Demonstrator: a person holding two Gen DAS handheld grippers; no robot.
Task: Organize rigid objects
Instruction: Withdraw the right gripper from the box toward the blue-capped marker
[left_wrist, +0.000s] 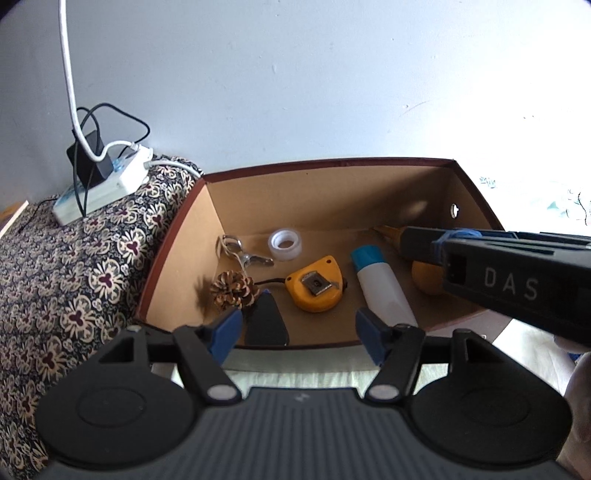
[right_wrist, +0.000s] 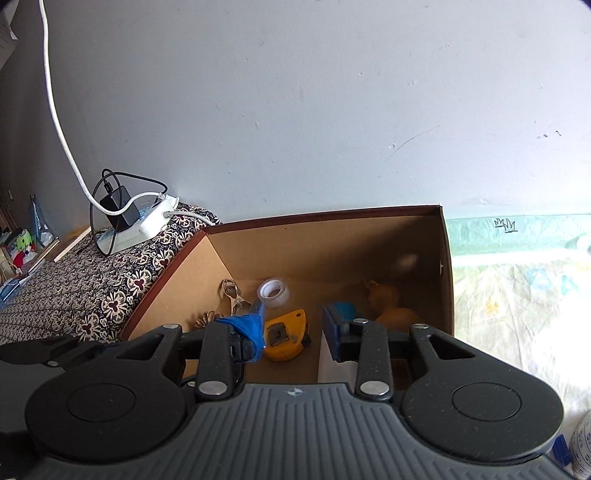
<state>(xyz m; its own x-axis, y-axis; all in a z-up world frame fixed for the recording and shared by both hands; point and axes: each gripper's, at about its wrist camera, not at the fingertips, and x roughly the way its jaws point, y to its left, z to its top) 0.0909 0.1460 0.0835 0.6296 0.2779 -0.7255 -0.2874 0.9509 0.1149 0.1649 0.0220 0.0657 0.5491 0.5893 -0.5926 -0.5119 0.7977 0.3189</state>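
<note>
While the pale wall fills the upper half of both views, the open brown cardboard box (left_wrist: 369, 192) takes the middle, its dark red rim running straight along the back and slanting down the left side. A flower-patterned dark cloth (left_wrist: 74, 288) butts against that left wall; light bedding (right_wrist: 517, 295) lies beyond the right wall. Much of the box floor near the back wall is bare.

On the cloth sits a white power strip (left_wrist: 107, 188) with a black adapter plugged in.

Inside the box, a white bottle with a blue cap (left_wrist: 384, 291) lies lengthways right of centre, just beside a yellow tape measure (left_wrist: 316, 284). A yellow rounded toy (right_wrist: 395, 314) sits by the right wall. Left of the tape measure rest a brown pine cone (left_wrist: 232, 290), a metal clip (left_wrist: 240, 251) and a white tape roll (left_wrist: 284, 243) near the back.

The left hand-held gripper (left_wrist: 299, 328) hangs over the near rim, jaws apart, nothing between them. The right hand-held gripper (right_wrist: 295, 332) likewise stands released and empty above the box.
</note>
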